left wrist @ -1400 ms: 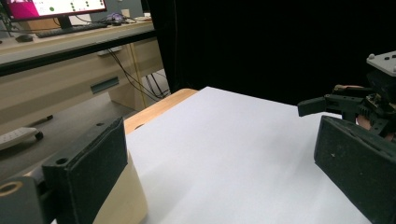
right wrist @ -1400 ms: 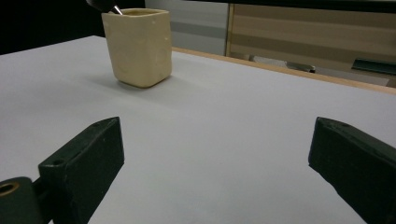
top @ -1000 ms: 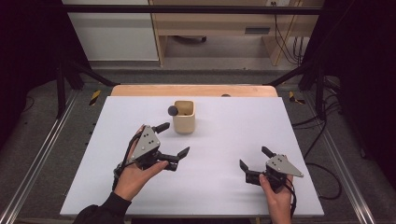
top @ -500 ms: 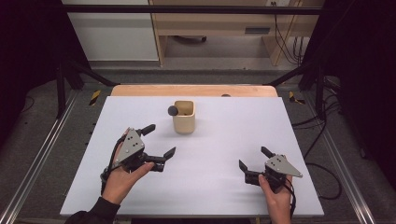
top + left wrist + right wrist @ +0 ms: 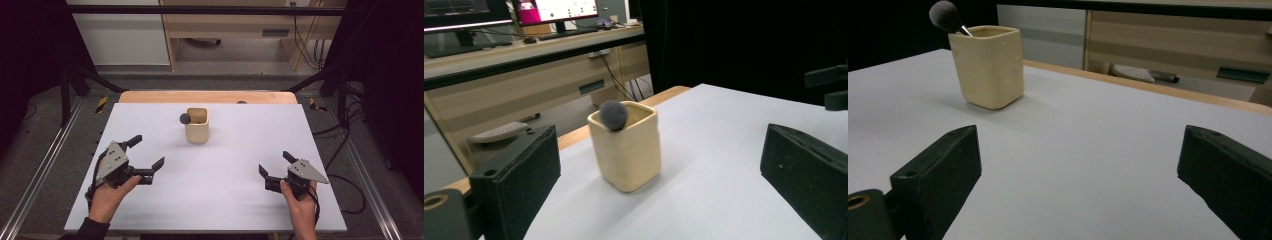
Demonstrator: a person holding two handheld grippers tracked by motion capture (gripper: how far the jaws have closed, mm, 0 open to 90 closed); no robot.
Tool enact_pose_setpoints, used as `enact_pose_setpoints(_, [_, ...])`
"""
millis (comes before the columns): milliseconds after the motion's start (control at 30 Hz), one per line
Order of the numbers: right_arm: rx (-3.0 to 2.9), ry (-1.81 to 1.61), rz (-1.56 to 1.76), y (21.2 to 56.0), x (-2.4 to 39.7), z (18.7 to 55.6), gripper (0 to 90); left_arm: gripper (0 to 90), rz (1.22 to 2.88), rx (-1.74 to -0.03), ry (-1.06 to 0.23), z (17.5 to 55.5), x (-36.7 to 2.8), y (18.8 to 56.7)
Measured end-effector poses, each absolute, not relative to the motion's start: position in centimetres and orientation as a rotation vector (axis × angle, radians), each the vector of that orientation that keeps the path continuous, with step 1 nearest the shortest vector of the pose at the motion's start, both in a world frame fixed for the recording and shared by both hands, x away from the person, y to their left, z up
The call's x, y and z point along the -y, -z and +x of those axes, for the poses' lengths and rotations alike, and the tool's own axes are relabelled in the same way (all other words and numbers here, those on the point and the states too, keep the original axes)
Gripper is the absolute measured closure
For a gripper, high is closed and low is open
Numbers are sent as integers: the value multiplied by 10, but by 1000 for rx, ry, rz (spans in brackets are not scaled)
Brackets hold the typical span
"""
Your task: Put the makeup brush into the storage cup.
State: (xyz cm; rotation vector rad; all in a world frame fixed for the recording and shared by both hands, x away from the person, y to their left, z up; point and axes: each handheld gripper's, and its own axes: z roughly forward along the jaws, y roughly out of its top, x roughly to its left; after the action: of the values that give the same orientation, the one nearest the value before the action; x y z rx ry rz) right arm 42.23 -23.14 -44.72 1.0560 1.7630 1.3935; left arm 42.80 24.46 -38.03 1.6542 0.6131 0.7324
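Brush [image 5: 185,118] upright in cup [image 5: 197,126], head over rim at 9 o'clock; cup far-centre on table [image 5: 240,165]; placing looks done, next likely nothing beyond resting; left gripper [image 5: 145,159] at 7 o'clock, right gripper [image 5: 274,167] at 5 o'clock, both wide open, empty, palms low near table edge.

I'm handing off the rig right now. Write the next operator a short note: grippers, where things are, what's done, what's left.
Left hand-held gripper: open, holding nothing, over the table's near left.
Right hand-held gripper: open, holding nothing, near right.
Cup: upright at the table's far middle, apart from both grippers.
Brush: standing in the cup, fluffy head leaning over the rim.
Done: the brush is in the cup.
Left: apparently nothing to place; probably just keep both grippers away from the cup.
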Motion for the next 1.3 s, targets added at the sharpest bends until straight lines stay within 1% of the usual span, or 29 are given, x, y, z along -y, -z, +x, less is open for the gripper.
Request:
enact_pose_setpoints(200, [-1768,-1360,1017,430,238,430,38,24,1634,-658,-756,424,-267,384])
enact_pose_setpoints(433, [-1783,-1326,983,423,240,436,40,24,1636,-675,-787,424,-281,387])
enact_pose_setpoints(533, [-1800,-1314,962,423,241,436,39,24,1631,-681,-807,425,-289,391])
enact_pose_setpoints(733, [-1814,-1301,953,424,246,435,40,25,1629,-714,-804,425,-298,398])
enact_pose_setpoints(1300, [-1812,-1295,963,434,261,430,44,25,1658,-739,-812,427,-307,420])
